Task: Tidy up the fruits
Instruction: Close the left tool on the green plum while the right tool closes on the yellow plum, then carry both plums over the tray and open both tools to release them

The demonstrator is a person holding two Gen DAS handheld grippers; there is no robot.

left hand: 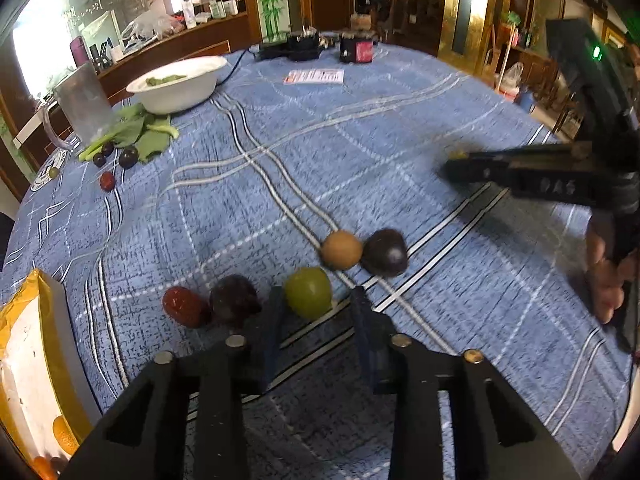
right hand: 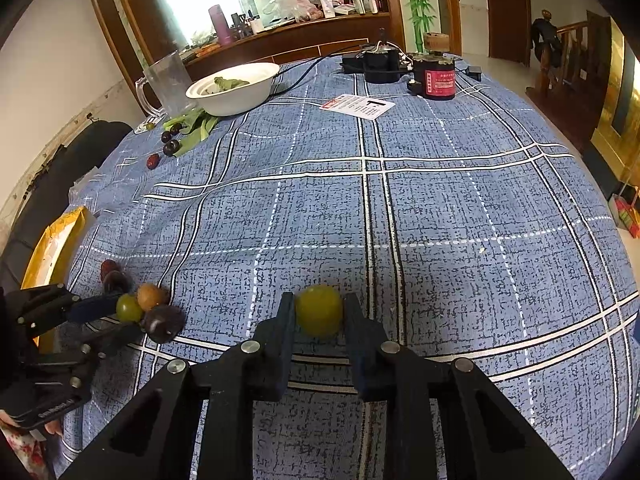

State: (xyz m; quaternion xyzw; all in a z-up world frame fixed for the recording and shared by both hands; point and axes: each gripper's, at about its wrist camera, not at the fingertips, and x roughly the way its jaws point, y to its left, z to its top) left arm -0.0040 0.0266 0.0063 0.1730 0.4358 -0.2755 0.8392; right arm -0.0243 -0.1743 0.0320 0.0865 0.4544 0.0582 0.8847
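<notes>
The right gripper [right hand: 319,312] is pinching a yellow-green fruit [right hand: 319,315] squarely between its pads, angling down at the tablecloth [right hand: 440,220]. The left gripper [left hand: 316,302] is bracketing a green fruit [left hand: 308,292], pads apparently not yet pressing; tan [left hand: 341,249] and dark [left hand: 385,253] fruits are lying just beyond.

Both grippers, left gripper [left hand: 316,312] and right gripper [right hand: 319,314], are black-framed with dark blue fingers [right hand: 286,320] and silver pivot screws [right hand: 250,347].
</notes>
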